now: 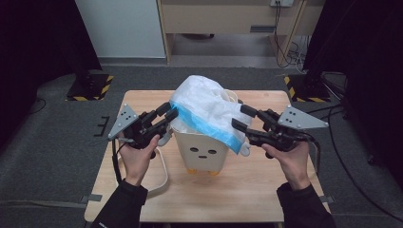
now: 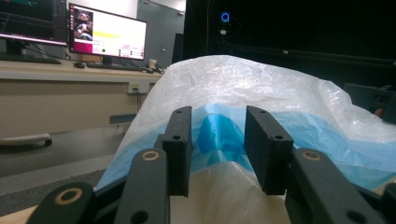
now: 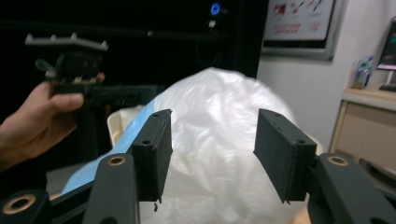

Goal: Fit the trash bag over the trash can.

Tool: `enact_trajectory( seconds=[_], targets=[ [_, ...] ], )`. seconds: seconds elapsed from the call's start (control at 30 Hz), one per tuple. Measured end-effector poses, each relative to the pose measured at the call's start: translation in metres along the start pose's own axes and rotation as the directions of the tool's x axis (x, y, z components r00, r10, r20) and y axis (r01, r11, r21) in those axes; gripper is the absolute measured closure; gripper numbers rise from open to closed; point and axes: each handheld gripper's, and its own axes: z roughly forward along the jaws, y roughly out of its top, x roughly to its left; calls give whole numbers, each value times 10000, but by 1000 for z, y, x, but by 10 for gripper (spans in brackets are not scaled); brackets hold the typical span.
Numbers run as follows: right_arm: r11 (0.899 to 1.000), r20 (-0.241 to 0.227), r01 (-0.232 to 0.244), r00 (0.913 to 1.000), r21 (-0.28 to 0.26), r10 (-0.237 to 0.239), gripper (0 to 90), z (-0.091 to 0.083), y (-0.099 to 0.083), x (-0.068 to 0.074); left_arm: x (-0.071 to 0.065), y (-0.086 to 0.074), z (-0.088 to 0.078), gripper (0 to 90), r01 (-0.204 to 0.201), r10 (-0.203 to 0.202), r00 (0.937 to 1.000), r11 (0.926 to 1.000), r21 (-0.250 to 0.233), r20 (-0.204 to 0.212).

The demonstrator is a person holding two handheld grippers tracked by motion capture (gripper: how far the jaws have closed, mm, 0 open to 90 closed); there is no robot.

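A small white bin (image 1: 202, 152) with a drawn face stands mid-table. A white plastic bag (image 1: 204, 102) with a blue band (image 1: 209, 126) billows over its top. My left gripper (image 1: 168, 112) is at the bag's left edge. In the left gripper view its jaws (image 2: 218, 140) stand apart with a blue fold (image 2: 217, 133) of the bag in the gap, and the pads are not pressing it. My right gripper (image 1: 241, 117) is at the bag's right side. Its jaws (image 3: 212, 140) are wide open, framing the white bag (image 3: 219, 140). The other hand (image 3: 32, 116) shows beyond it.
The bin stands on a light wooden table (image 1: 247, 190), and a white cord loop (image 1: 164, 175) lies left of it. Two stand bases with yellow-black stripes (image 1: 90, 88) (image 1: 304, 88) sit on the floor behind the table. A wooden desk (image 1: 228, 19) with cables stands farther back.
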Motion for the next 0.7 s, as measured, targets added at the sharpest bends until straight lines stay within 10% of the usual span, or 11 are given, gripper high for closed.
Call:
enact_trajectory(
  seconds=[0.27,0.7],
  targets=[
    [9994,114,-97,9999,331,93,852,4,-16,-3,4,-2,3,633,85,-85,9999,10000,16,-55],
    [9994,618,-215,9978,-260,230,897,-6,-20,-7,4,-4,-6,672,348,-347,9994,9993,-115,78]
  ],
)
